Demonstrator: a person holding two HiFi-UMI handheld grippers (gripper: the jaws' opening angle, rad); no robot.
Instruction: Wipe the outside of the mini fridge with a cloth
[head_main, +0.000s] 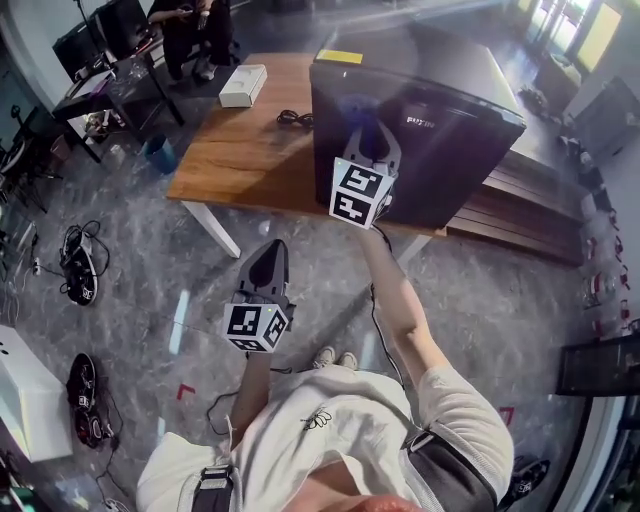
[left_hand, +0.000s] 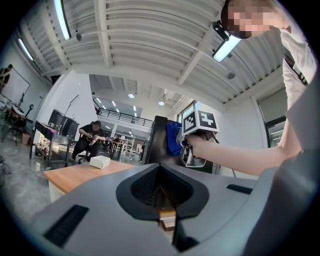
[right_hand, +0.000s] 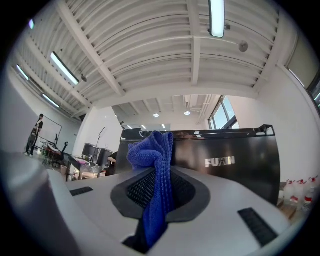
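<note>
Right gripper view: right gripper (right_hand: 159, 187) clamped on blue cloth (right_hand: 152, 150), just before door of black mini fridge (right_hand: 225, 150), atop wooden table (head_main: 235, 145). Left gripper (left_hand: 161, 192) pressed together, empty, low, well apart from fridge

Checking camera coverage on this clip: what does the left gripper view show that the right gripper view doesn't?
Only the left gripper view: the right gripper seen from outside, in the person's hand, holding its blue cloth at the mini fridge; the wooden table with a white box; and the left gripper, its own fingers shut with nothing between them. Only the right gripper view: the cloth pinched between that gripper's fingers, close up, and the white lettering on the fridge front. Both: the black fridge and the blue cloth.
</note>
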